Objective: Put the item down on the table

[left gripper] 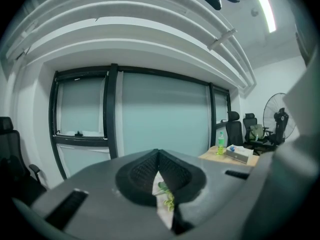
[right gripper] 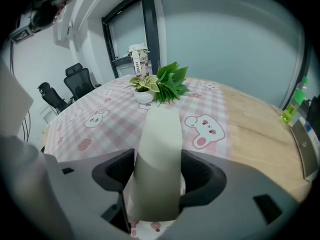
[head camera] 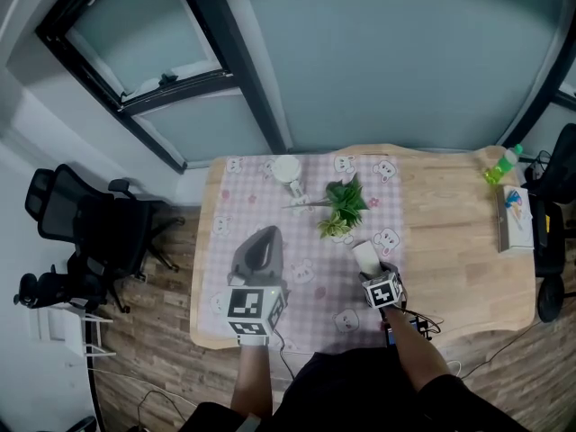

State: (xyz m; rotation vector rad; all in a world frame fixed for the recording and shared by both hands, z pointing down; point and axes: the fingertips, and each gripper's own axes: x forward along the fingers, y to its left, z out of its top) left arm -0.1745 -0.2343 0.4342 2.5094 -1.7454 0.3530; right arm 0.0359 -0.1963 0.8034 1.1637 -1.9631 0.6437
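1. Overhead, in the head view, the right tool [head camera: 369,268] sits just right of centre in the lower half of the frame. It is over the pink checked cloth [head camera: 270,196] that covers the left part of the wooden surface [head camera: 450,232]. It grips a pale tube [head camera: 363,255], with a small potted plant [head camera: 342,207] close above it in the picture. The left tool [head camera: 263,238] is at lower centre-left, also over the cloth. To set the tube down well, I would aim for the open cloth short of the plant and clear of the cup [head camera: 286,169] further up. From this view I cannot tell whether the tube already touches the cloth.

2. Left tool view: the jaws are pressed together with nothing between them. A thin slit below their tips shows a sliver of cloth and green leaves. This tool has no part in the step and is best kept where it is. The camera looks toward the windows, so the surface beneath is cut off.

3. Right tool view: the jaws clamp the tube from both sides, and its length runs forward toward the plant.
   - Lower it until it rests fully, spread the jaws only then, and draw straight back.
   - Being round, it will probably roll if it is laid on its side.
   - Cloth shows under its near end, but the tool body hides any gap beneath.
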